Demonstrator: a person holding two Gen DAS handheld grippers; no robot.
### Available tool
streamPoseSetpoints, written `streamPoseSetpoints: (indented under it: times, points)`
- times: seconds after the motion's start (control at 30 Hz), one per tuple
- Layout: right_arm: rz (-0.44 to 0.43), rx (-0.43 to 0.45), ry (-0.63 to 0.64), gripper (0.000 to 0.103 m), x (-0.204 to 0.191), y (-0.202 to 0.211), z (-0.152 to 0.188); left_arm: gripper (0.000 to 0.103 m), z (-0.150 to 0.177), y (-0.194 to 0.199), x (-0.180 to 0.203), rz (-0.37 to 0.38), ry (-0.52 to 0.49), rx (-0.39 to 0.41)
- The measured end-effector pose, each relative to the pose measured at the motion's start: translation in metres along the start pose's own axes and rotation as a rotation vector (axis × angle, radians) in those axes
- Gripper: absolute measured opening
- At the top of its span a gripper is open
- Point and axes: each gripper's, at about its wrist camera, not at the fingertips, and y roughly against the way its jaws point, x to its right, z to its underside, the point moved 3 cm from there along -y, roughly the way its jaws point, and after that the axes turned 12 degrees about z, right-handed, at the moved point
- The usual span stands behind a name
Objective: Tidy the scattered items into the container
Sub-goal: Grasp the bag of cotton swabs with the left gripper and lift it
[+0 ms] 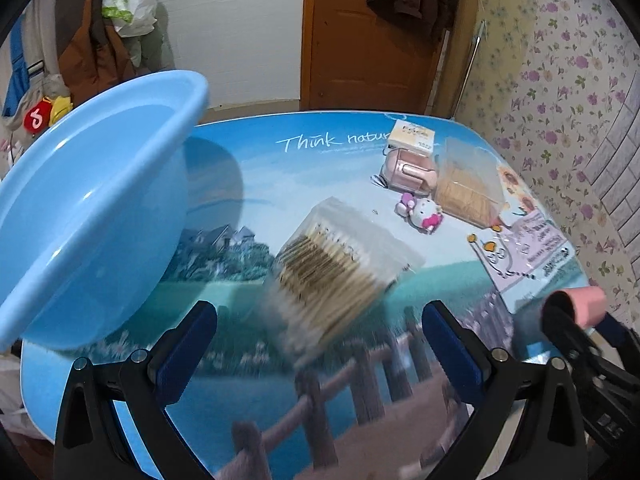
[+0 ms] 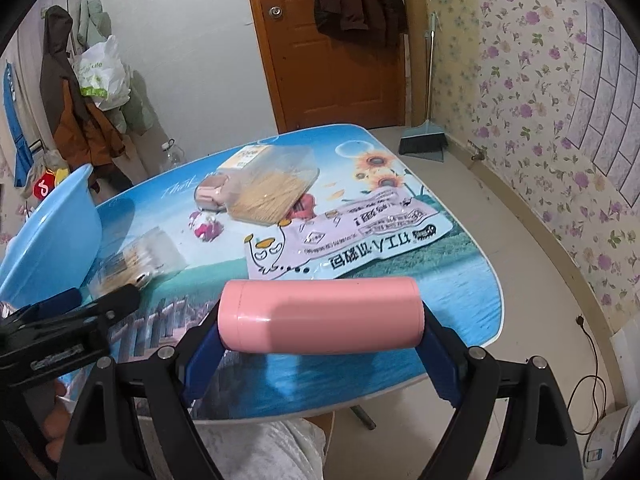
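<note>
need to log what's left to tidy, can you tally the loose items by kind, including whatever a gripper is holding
Clear boxes of sticks: 2, the cotton swab box and the toothpick box
Pink cylinder, in the right gripper: 1
Flat printed packet: 1
Cat figurine: 1
Pink case: 1
Small cream box: 1
Total: 7

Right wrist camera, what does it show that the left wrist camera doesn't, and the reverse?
Only the right wrist view: the right tongs shut on the whole pink plastic cylinder, plus a grey broom and dustpan. Only the left wrist view: the open, empty left tongs. Both: the light-blue plastic basin, clear box of cotton swabs, and white printed snack packet.
</note>
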Motion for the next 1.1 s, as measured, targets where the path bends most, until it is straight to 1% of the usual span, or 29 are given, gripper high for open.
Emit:
streamPoseSetpoints:
  times: [0.17,0.33,0.37,0.4,0.47,0.53,0.57,0.7,0.9,1.1]
  points:
    - [-0.005,-0.008,-0.007,0.088,0.001,-0.006,-0.001,0.103,-0.006,-0.019,-0.005,0.008,0.025,-0.034]
    - [-0.007,-0.023,-0.01,0.088,0.0,-0.011,0.002,0.101,-0.008,-0.022,-0.004,0.015,0.004,-0.016]
    - [-0.008,-0.024,-0.009,0.088,-0.001,-0.011,0.003,0.095,-0.008,-0.022,-0.004,0.011,-0.005,-0.01]
    - [-0.008,-0.024,-0.009,0.088,-0.001,-0.012,0.003,0.082,-0.008,-0.02,-0.003,0.003,-0.018,-0.003]
    - [-0.008,-0.022,-0.008,0.088,-0.002,-0.011,0.003,0.07,-0.008,-0.02,-0.001,-0.005,-0.047,0.006]
    - [-0.008,-0.02,-0.006,0.088,-0.003,-0.011,0.003,0.06,-0.008,-0.018,0.0,0.008,-0.055,0.015]
    - [-0.008,-0.019,-0.005,0.088,-0.003,-0.01,0.003,0.047,-0.008,-0.018,0.001,0.01,-0.063,0.021]
    - [-0.007,-0.02,-0.004,0.088,-0.005,-0.009,0.004,0.031,-0.007,-0.016,0.003,0.034,-0.087,0.026]
    - [-0.003,-0.008,0.0,0.088,-0.005,-0.006,0.004,0.024,-0.004,-0.011,0.006,0.06,-0.104,0.034]
    - [-0.003,0.003,-0.001,0.088,-0.005,0.0,0.002,0.023,0.0,0.003,0.013,0.103,-0.126,0.048]
